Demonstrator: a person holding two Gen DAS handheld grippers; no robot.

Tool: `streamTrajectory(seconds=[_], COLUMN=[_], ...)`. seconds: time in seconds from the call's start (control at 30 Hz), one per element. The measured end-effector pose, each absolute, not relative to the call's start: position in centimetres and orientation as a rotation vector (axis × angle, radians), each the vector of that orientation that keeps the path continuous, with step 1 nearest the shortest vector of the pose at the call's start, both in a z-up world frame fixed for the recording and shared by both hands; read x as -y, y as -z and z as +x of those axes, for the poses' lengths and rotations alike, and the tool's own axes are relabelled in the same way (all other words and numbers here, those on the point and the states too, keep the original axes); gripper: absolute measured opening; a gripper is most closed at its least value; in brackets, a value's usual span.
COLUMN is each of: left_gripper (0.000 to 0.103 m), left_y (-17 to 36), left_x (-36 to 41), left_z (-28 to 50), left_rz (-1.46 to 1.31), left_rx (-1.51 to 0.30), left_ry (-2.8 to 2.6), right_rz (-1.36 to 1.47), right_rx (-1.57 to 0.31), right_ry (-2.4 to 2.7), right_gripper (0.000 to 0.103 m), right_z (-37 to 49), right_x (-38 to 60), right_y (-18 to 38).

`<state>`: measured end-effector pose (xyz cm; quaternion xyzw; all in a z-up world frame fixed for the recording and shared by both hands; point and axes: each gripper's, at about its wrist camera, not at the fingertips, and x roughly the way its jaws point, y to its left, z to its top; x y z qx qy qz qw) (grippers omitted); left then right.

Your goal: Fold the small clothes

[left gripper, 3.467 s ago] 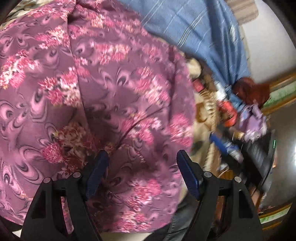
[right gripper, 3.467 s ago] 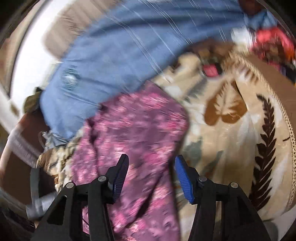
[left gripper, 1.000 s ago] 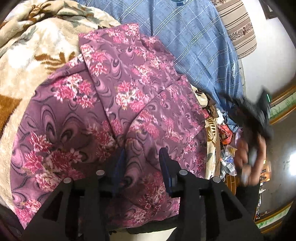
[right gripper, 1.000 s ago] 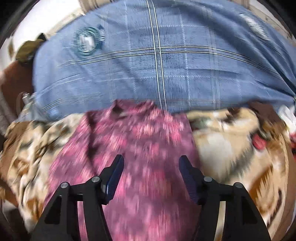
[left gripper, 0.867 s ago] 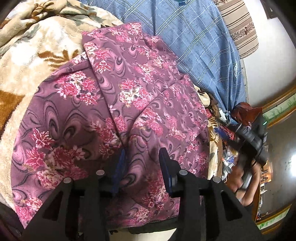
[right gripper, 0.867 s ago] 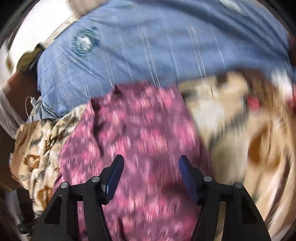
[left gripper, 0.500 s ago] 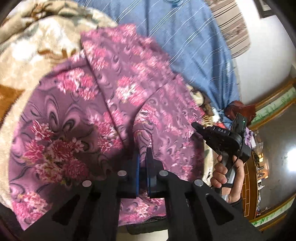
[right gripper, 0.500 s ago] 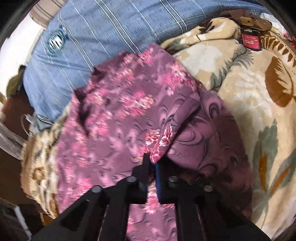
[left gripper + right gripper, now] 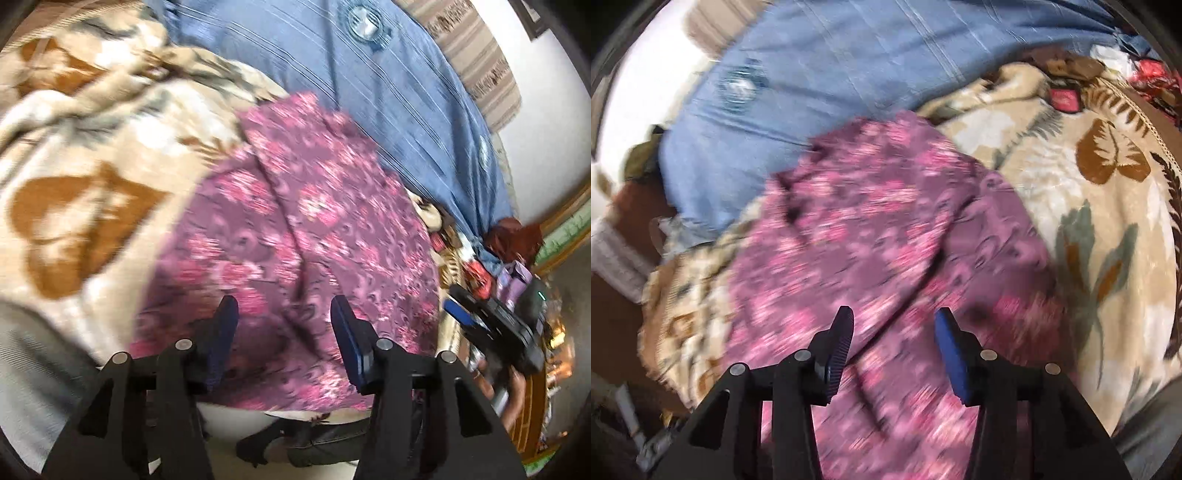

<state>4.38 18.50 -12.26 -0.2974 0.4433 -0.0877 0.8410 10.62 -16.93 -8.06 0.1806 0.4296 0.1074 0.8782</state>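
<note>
- Both open, holding nothing: left hand-held gripper (image 9: 284, 321) and right hand-held gripper (image 9: 894, 332) over the floral garment (image 9: 314, 240) on the blanket (image 9: 92, 166).
- Step: between folds, I'd say.
- Next: regrip garment's edge nearest the grippers, fold toward blue sheet (image 9: 369, 92).

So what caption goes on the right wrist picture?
Open right hand-held gripper hovers over the purple flowery garment lying on a leaf-pattern blanket.

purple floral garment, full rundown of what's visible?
The purple floral garment is thin printed fabric, mauve with pink flowers and dark swirls. It lies partly folded, one layer overlapping another along a diagonal crease, on the beige leaf-print blanket, its far edge meeting the blue plaid sheet. Both views are blurred. Both grippers are open above it, not gripping.
</note>
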Motion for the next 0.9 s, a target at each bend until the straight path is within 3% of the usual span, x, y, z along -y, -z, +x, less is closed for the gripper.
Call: streamTrajectory(seconds=[0.3,0.43,0.67,0.9], left_gripper=[0.05,0.062,0.072,0.073], left_y=[8.5,5.0,2.2,4.8], left_x=[-17.2,-15.9,-13.8,-13.3], left_z=[5.7,8.6,16.1,25.9], left_rz=[-0.557,-0.496,-0.374,-0.35], left_rx=[-0.873,-0.809,-0.79,-0.816], left_ry=[0.186,0.226,0.218,0.155], right_rz=[0.307,0.304,0.297,0.227], right_rx=[-0.782,-0.679,-0.657,-0.75], right_ry=[-0.368,-0.381,-0.421,-0.437], right_gripper=[0.055,0.056,0.07,0.078], right_z=[7.3,7.9,13.8,22.2], right_x=[15.9,17.6,21.0,21.6], right_y=[5.2,2.6,-1.7,-2.3])
